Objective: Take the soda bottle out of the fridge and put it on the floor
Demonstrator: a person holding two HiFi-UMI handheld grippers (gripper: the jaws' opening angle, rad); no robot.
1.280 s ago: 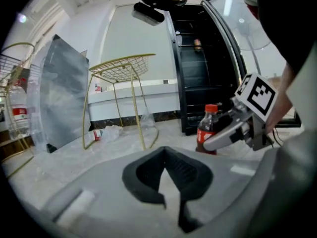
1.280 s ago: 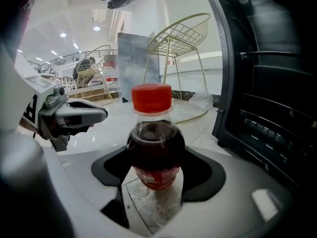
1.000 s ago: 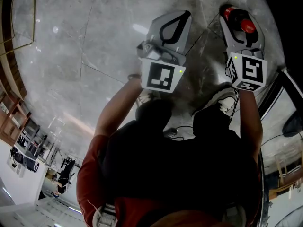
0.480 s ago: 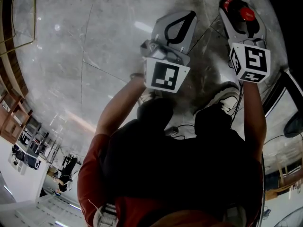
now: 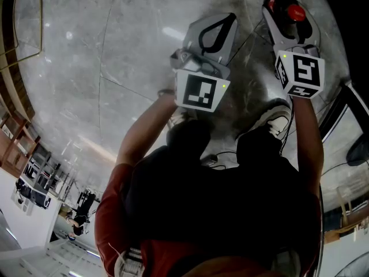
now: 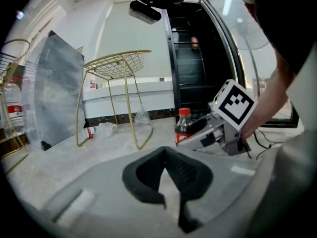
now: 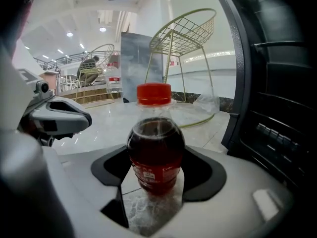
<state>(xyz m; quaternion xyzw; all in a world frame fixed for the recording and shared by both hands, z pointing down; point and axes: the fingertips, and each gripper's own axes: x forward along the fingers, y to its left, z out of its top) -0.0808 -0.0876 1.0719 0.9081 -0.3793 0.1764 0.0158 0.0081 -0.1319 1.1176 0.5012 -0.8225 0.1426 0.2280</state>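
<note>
A soda bottle point(image 7: 156, 152) with a red cap and dark drink stands upright between the jaws of my right gripper point(image 7: 156, 175), which is shut on its body. In the head view the bottle point(image 5: 293, 11) and right gripper point(image 5: 286, 16) are at the upper right, above the marble floor point(image 5: 115, 56). The left gripper view shows the bottle point(image 6: 183, 128) low, close to the floor; whether its base touches is hidden. My left gripper point(image 5: 221, 21) hovers beside it to the left, shut and empty point(image 6: 166, 153). The dark open fridge point(image 7: 277, 98) rises on the right.
A gold wire chair point(image 6: 119, 66) and a grey panel point(image 6: 59, 93) stand farther out on the floor. A clear water bottle point(image 6: 12, 108) sits at the far left. The person's shoe point(image 5: 275, 119) and cables point(image 5: 210, 160) lie below the grippers. The fridge door point(image 5: 340, 111) edges the right.
My right gripper has carried the soda bottle a little farther forward, upward in the head view. The left gripper has barely shifted.
</note>
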